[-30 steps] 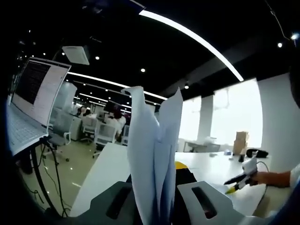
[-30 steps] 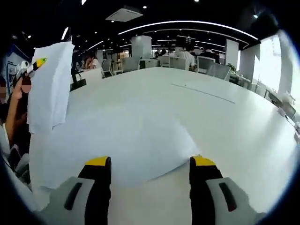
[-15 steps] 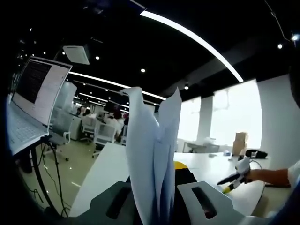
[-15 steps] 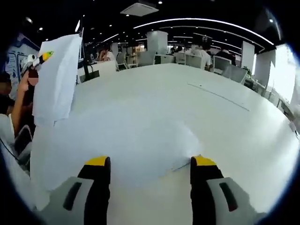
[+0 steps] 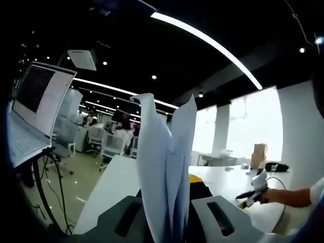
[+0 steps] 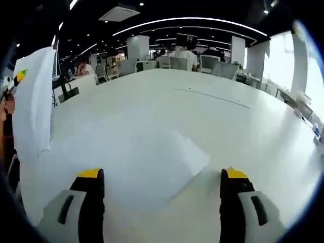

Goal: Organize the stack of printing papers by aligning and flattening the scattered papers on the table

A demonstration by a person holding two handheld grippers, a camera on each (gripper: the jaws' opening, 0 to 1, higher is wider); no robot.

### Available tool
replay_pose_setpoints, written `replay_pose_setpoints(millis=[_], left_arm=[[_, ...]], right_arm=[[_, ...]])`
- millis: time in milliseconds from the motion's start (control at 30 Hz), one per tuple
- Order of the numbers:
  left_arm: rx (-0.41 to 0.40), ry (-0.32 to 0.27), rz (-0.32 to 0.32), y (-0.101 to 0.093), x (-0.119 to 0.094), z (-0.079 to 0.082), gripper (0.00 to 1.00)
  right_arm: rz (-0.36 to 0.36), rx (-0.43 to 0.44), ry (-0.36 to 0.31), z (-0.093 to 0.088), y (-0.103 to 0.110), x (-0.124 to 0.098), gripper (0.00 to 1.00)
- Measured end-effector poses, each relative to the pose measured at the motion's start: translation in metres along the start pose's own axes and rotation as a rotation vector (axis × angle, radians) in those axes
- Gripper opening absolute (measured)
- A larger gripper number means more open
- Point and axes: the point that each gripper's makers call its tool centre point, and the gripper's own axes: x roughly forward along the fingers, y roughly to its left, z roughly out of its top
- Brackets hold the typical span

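**Left gripper holds sheets aloft; right gripper open over the sheets on the table**

Left gripper view: left gripper (image 5: pixel 169 212) is clenched on a small bunch of held sheets (image 5: pixel 167 167). The sheets rise from between the jaws toward 12 o'clock, long axis upright, top corners splayed apart and not aligned. Laptop (image 5: pixel 35 111) on a stand sits at 9 o'clock. The far hand (image 5: pixel 276 194) with its tool shows at 4 o'clock, low over the table (image 5: pixel 116 187).

Right gripper view: right gripper (image 6: pixel 162 197) is released, jaws spread wide with nothing between them. Loose sheets on the table (image 6: pixel 126 167) lie flat directly ahead of the jaws, toward 12 o'clock. Their near edge sits between the two jaw tips; one corner points toward 3 o'clock, just inside the right jaw. Long axis runs roughly from 8 o'clock to 2 o'clock across the view, so the pile is skewed relative to the jaw line. The same lifted bunch hangs at 9 o'clock of this view, well apart from the flat pile and above the table surface.

Judgement: the right gripper is the nearer one to the flat pile; the left one carries its bunch off to the side and high. The coming move likely turns on bringing the lifted bunch down over the flat pile and squaring edges. Alignment not yet done; the flat sheets look overlapped but how many there are I cannot tell.
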Motion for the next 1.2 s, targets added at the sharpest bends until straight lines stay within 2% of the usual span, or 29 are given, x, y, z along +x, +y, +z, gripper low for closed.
replay_pose_setpoints(millis=[33, 67, 167, 267, 500, 967, 1000, 1033, 1067, 1200], left_arm=[[0.001, 0.0, -0.002, -0.001, 0.0, 0.0, 0.06], [0.001, 0.0, -0.004, -0.001, 0.0, 0.0, 0.06], [0.001, -0.001, -0.005, -0.001, -0.001, 0.001, 0.06], [-0.002, -0.002, 0.0, 0.002, -0.004, 0.001, 0.06], [-0.005, -0.004, 0.0, 0.003, -0.004, 0.002, 0.06], [-0.002, -0.009, -0.003, 0.001, -0.005, 0.003, 0.06], [-0.002, -0.009, -0.003, 0.0, -0.004, 0.003, 0.06], [-0.002, -0.009, -0.003, 0.0, -0.004, 0.003, 0.06], [-0.001, -0.008, -0.004, -0.001, -0.004, 0.003, 0.06], [0.002, -0.009, -0.005, -0.002, -0.004, 0.004, 0.06]], right_arm=[[0.003, 0.008, 0.01, -0.003, 0.005, 0.002, 0.9], [0.018, -0.008, -0.008, 0.0, 0.011, 0.001, 0.89], [0.015, -0.004, -0.023, 0.004, 0.011, 0.002, 0.87], [0.021, -0.009, -0.025, 0.006, 0.01, 0.002, 0.78], [0.051, -0.023, -0.039, 0.006, 0.016, 0.007, 0.65], [0.057, -0.022, -0.061, 0.0, 0.01, 0.018, 0.55], [0.064, -0.024, -0.066, 0.0, 0.01, 0.018, 0.48], [0.092, -0.035, -0.079, 0.001, 0.016, 0.019, 0.37], [0.114, -0.039, -0.1, 0.003, 0.019, 0.021, 0.31], [0.114, -0.025, -0.107, 0.001, 0.015, 0.026, 0.29]])
